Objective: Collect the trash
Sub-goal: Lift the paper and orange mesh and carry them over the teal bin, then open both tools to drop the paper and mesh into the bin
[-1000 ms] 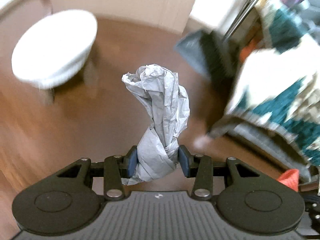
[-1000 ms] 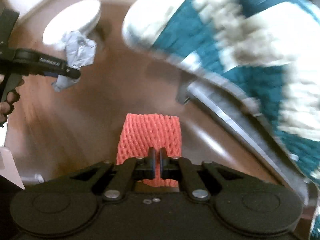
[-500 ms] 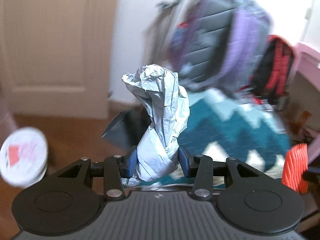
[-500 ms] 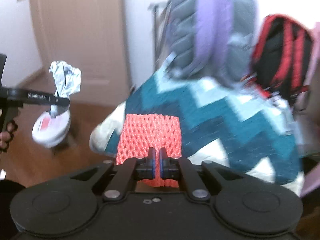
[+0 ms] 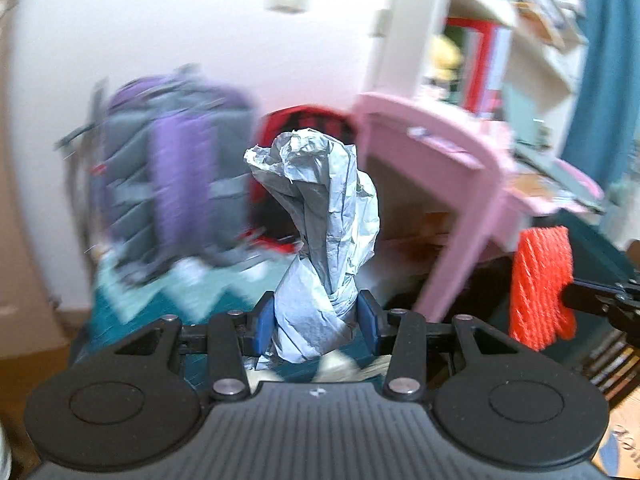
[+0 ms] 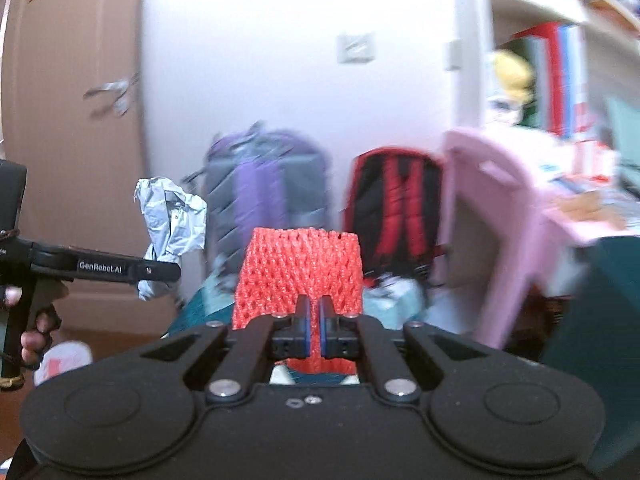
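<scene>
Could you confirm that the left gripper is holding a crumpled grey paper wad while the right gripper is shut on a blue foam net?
Not quite: the net is red-orange, not blue. The right wrist view shows the right gripper shut on the red-orange foam net. The rest stands: the left wrist view shows the left gripper holding the crumpled grey paper wad.

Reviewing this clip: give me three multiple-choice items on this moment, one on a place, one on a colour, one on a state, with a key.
1. In the right wrist view, the crumpled grey paper appears where?
A. left of the red foam net
B. right of it
C. under it

2. The desk is:
A. green
B. pink
C. black

3. The left gripper is:
A. empty
B. open above the paper
C. closed on the paper

Key: A, the paper shows left of the net; B, its frame is pink; C, both fingers press the twisted base.
</scene>
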`<state>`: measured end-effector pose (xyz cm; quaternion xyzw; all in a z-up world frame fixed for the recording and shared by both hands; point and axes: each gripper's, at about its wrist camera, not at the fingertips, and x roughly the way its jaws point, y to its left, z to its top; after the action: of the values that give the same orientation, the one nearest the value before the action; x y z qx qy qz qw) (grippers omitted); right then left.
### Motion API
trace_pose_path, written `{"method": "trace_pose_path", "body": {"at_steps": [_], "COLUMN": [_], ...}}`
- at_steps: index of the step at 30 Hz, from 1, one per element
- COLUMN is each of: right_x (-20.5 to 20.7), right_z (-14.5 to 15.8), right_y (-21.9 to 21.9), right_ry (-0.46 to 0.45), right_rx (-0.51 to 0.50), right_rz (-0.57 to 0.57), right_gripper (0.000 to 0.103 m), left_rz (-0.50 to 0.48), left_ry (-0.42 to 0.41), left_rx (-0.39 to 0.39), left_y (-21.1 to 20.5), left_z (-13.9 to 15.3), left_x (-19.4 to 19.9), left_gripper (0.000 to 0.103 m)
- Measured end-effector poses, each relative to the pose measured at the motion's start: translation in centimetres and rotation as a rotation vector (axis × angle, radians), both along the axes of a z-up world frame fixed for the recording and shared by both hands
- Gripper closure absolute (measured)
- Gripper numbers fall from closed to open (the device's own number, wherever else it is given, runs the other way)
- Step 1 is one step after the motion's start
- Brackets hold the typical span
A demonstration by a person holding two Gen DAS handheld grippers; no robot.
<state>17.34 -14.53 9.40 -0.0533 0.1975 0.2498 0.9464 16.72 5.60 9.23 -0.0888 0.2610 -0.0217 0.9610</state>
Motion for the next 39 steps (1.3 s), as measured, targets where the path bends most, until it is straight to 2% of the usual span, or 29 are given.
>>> {"method": "trace_pose_path", "body": {"at_steps": [10, 18, 24, 28, 33, 39], "right_x": [0.2, 2.8, 5.0, 6.6, 8.1, 9.6], "right_z": [5.2, 5.4, 4.2, 3.4, 2.7, 1.7], "right_y": [-13.9, -21.3, -24.4, -25.0, -24.9, -24.9], "right_ry": [-0.08, -0.022, 0.101, 0.166, 0.197, 0.237], "right_rx": [0.025, 0.002, -0.02, -0.036, -0.059, -0.077], "right_rz": [-0.283, -0.46, -0.508, -0.5, -0.493, -0.485], "right_gripper": [0.098, 0.098, 0.098, 0.098, 0.098, 0.097], "left_rz": [-0.275, -0.428, -0.502, -0.518, -0.485, -0.498], "left_ry": [-0.052, -0.017, 0.074, 0.144, 0.217, 0.289], "left_rx": [-0.008, 0.014, 0.029, 0.056, 0.115, 0.134], "left_y": [-16.1, -27.7, -34.6, -37.4, -39.7, -41.2], "left_z": [6.7, 8.5, 7.6, 6.2, 4.1, 1.7], "left_x": [6.3, 10.9, 14.4, 16.4, 19.0, 20.3], "left_gripper": [0.061, 0.061, 0.061, 0.061, 0.061, 0.059]}}
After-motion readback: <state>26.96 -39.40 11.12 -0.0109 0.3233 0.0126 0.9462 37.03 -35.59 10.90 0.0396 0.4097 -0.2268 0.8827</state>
